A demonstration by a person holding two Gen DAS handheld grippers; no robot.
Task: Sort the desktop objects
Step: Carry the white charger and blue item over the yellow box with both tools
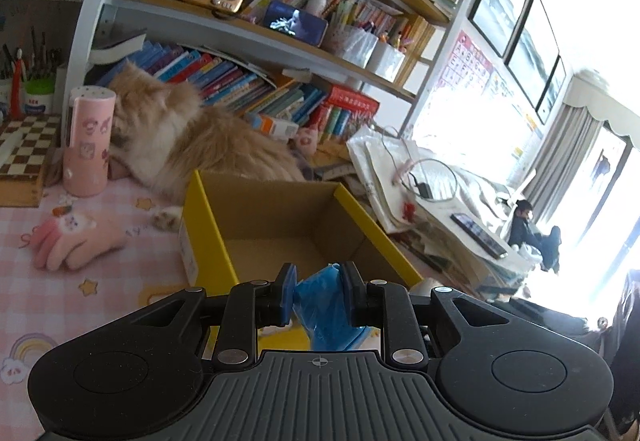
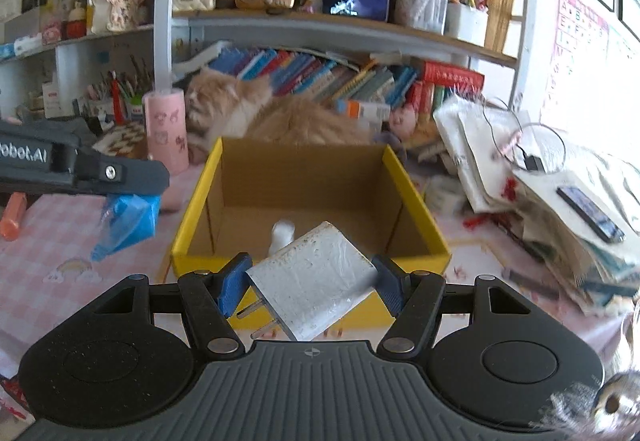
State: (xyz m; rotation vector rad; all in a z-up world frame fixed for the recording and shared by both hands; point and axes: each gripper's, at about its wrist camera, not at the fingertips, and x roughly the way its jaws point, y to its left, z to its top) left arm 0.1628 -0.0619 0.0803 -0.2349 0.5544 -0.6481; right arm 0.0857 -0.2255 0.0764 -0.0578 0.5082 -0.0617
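Left tongs [image 1: 318, 291] grip blue bag [image 1: 326, 315] | right tongs [image 2: 310, 281] grip charger [image 2: 316, 283], seen only in right view | box [image 2: 416, 197] open ahead

Both grippers, left [image 1: 318, 295] and right [image 2: 310, 283], are black with blue pads, silver screws at six o'clock and a grey ribbed base.
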